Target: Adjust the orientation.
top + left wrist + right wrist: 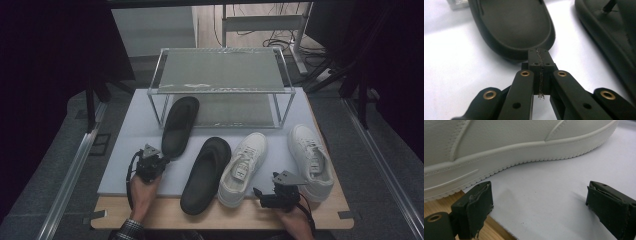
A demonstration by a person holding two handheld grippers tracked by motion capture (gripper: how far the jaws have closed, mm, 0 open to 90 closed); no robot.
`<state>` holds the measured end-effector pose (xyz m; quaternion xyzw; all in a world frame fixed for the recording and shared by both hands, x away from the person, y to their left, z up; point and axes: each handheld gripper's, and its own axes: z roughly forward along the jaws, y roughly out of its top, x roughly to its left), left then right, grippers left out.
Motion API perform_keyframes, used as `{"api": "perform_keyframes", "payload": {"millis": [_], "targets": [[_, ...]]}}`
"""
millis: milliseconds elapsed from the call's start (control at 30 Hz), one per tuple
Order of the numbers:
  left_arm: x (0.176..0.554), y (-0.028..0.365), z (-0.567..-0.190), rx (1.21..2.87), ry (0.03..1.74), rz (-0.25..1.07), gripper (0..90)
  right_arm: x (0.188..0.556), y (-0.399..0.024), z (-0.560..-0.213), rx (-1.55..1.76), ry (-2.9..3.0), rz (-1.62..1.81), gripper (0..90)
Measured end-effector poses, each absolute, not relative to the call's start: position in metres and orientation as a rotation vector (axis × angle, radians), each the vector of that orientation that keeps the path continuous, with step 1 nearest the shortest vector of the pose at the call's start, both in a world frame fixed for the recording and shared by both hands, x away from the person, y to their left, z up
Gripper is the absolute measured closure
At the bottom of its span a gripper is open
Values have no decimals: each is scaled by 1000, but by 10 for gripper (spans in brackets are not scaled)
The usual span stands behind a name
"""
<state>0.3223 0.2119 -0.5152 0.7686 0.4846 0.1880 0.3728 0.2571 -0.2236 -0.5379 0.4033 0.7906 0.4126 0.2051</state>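
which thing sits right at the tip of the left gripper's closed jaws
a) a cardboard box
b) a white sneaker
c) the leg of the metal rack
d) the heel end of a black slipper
d: in the left gripper view the left gripper has its jaws pressed together, their tip right at the rounded end of the black slipper.

rack: metal, two shelves (220, 70) | mat: pale (125, 165) | tabletop: wooden edge (165, 217)

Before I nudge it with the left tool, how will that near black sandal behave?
The black sandal looks like moulded foam, so probably light and likely to slide on the smooth white mat. Its flat sole shouldn't tip. The shut left tool sits off-centre at its heel, so it may pivot.
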Motion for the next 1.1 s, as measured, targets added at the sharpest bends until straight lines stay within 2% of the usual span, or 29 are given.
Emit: {"api": "perform_keyframes", "payload": {"millis": [1100], "targets": [[378, 184, -506, 1954, 1253, 527, 897, 257, -224, -538, 1123, 2205, 1150, 76]]}}
